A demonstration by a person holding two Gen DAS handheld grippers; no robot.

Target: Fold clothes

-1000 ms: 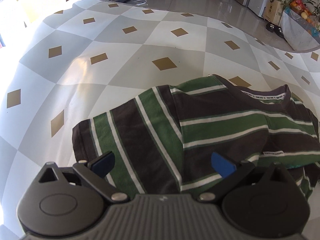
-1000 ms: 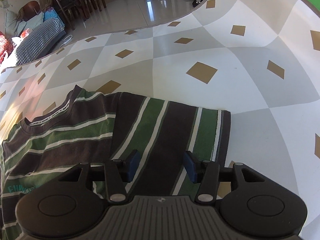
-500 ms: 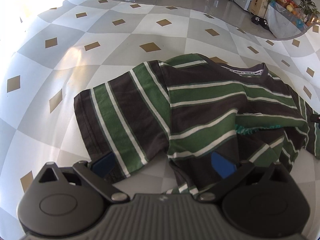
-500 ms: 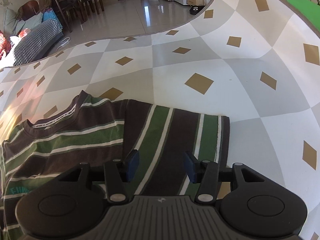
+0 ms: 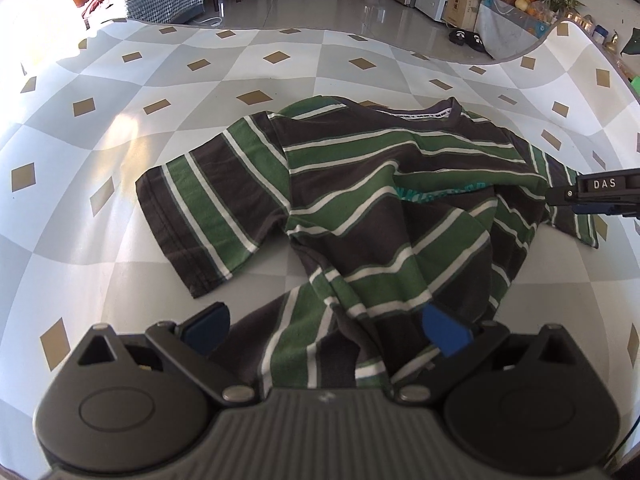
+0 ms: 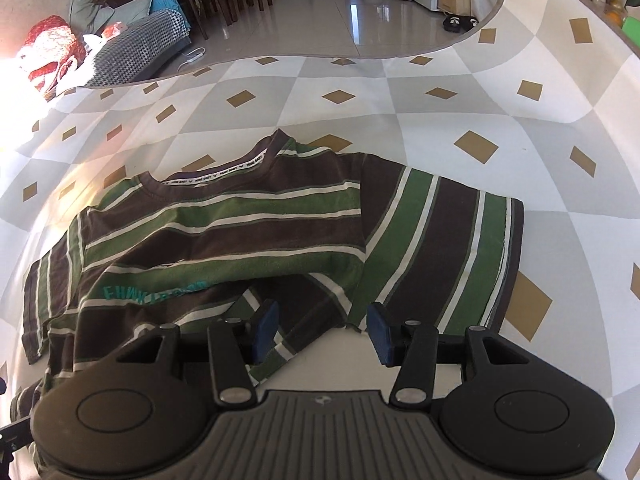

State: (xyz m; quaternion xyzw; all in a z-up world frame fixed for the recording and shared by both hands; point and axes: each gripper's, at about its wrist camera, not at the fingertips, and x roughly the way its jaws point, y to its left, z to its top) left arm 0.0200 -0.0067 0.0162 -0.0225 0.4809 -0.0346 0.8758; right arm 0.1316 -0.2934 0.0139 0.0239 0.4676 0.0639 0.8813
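Both grippers have drawn back and risen from the shirt (image 5: 384, 200), so far more of it shows than a second ago: then the left view held only one sleeve and part of the chest, now it takes in the whole upper half, both sleeves spread out and the collar (image 6: 224, 170) at the far side. The lower body lies bunched and creased toward the near edge. Judged from that, the shirt is spread but not yet folded, and the crumpled hem probably wants smoothing first.

The surface (image 5: 200, 92) wears a smooth cloth of grey and white checks with tan diamonds. The shirt is soft knit, brown with green and white stripes, teal lettering half hidden under a crease.

The left gripper (image 5: 324, 326) is released wide, its blue fingers (image 5: 444, 330) over loose fabric, pinching nothing. The right gripper (image 6: 322, 330) stands partly open, also empty.
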